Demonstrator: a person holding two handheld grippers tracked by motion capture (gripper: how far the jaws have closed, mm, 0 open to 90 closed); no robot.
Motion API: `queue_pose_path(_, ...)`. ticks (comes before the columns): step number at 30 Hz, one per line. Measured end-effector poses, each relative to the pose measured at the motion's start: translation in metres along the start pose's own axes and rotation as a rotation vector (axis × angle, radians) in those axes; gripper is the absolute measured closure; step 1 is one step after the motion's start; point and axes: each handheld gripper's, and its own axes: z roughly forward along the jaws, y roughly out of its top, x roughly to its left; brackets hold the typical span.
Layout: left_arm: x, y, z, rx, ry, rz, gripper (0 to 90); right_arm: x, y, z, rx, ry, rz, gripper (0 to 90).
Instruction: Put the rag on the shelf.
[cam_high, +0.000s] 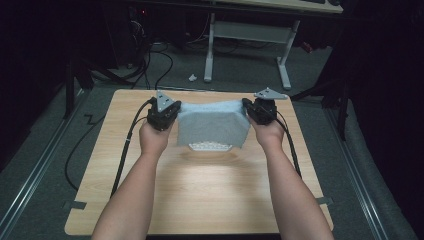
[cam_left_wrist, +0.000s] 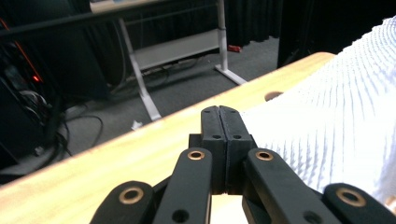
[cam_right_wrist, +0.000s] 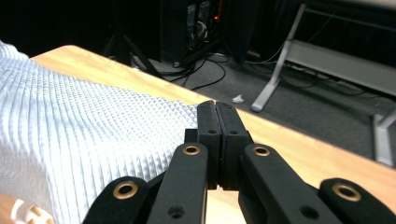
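A pale blue waffle-weave cloth (cam_high: 214, 125) hangs stretched between both grippers above the wooden table (cam_high: 200, 200). My left gripper (cam_high: 167, 111) is shut on the cloth's left top corner, my right gripper (cam_high: 257, 109) on its right top corner. In the left gripper view the jaws (cam_left_wrist: 219, 122) press together with the cloth (cam_left_wrist: 327, 121) spreading to the right. In the right gripper view the closed jaws (cam_right_wrist: 215, 119) pinch the cloth (cam_right_wrist: 93, 126), which runs off to the left. A white ridged object (cam_high: 210, 146) peeks out under the cloth's lower edge.
A white-legged desk frame (cam_high: 250, 45) stands on the grey floor beyond the table. Cables (cam_high: 155, 65) lie on the floor at the far left. A small white scrap (cam_high: 192, 77) lies on the floor near the desk leg.
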Motion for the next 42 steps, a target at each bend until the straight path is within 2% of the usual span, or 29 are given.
queue_pose_path(4, -0.004, -0.012, 0.0, 0.017, -0.021, 0.001, 89.9, 0.001, -0.015, 0.001, -0.012, 0.028, 0.043, 90.0)
queue_pose_path(10, -0.007, -0.03, 0.002, 0.034, -0.054, -0.032, 89.9, 0.002, -0.032, 0.004, -0.017, 0.056, 0.075, 90.0)
queue_pose_path(18, -0.013, -0.045, 0.005, 0.052, -0.088, -0.054, 89.8, 0.01, -0.042, 0.008, 0.003, 0.068, 0.054, 90.0)
queue_pose_path(29, -0.016, -0.051, 0.005, 0.054, -0.104, -0.05, 89.6, 0.007, -0.062, 0.015, 0.047, 0.055, 0.078, 90.0)
queue_pose_path(35, -0.015, -0.052, 0.005, 0.053, -0.102, -0.058, 87.6, 0.008, -0.063, 0.016, 0.046, 0.053, 0.079, 89.3)
queue_pose_path(36, -0.015, -0.052, 0.005, 0.052, -0.092, -0.053, 86.8, 0.008, -0.062, 0.015, 0.044, 0.047, 0.087, 85.9)
queue_pose_path(42, -0.013, -0.052, 0.004, 0.057, -0.087, -0.063, 81.5, 0.004, -0.063, 0.012, 0.045, 0.037, 0.095, 83.4)
